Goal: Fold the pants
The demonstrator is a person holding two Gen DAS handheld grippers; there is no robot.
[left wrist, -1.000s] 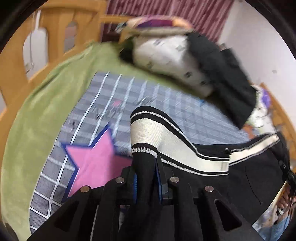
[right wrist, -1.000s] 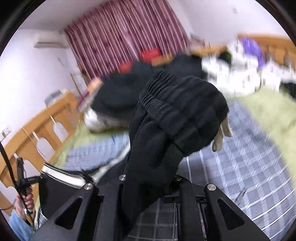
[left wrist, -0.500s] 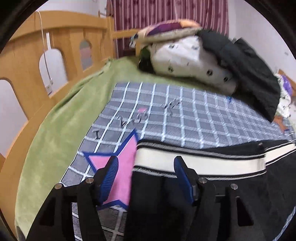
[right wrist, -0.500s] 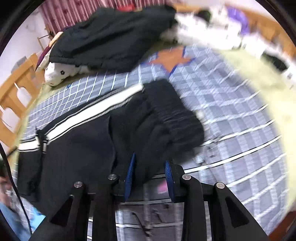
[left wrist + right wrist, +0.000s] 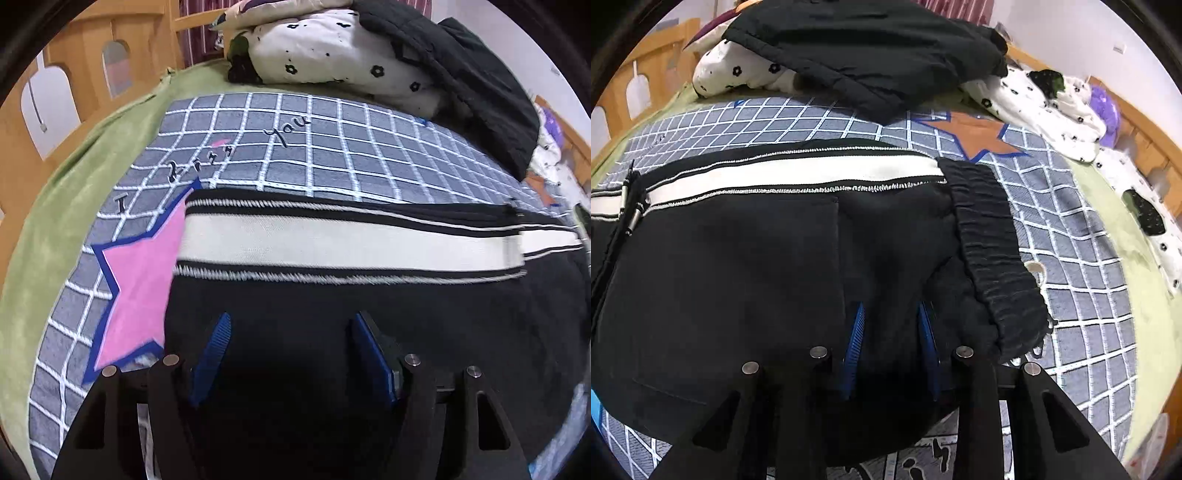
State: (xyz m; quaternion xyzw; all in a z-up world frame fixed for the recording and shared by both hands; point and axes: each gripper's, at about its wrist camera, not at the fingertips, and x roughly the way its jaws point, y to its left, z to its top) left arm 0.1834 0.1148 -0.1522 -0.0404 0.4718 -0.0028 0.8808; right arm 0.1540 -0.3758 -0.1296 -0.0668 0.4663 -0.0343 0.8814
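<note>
Black pants (image 5: 369,321) with a cream side stripe lie flat on the grey checked blanket (image 5: 332,147). In the right wrist view the pants (image 5: 738,277) show a back pocket, and the elastic waistband (image 5: 993,254) lies at the right. My left gripper (image 5: 291,325) is open, its blue pads low over the black cloth near the leg end. My right gripper (image 5: 892,314) is open with the jaws a little apart, over the cloth next to the waistband. Neither holds the cloth.
A pile of white flowered bedding (image 5: 340,59) and a black jacket (image 5: 871,48) lies at the far side of the bed. The wooden bed rail (image 5: 74,85) stands at the left. A pink star (image 5: 144,273) and an orange star (image 5: 975,133) mark the blanket.
Both grippers lowered the pants onto the blanket and let go. The left opened first, then the right. The pants now lie flat and spread out.
</note>
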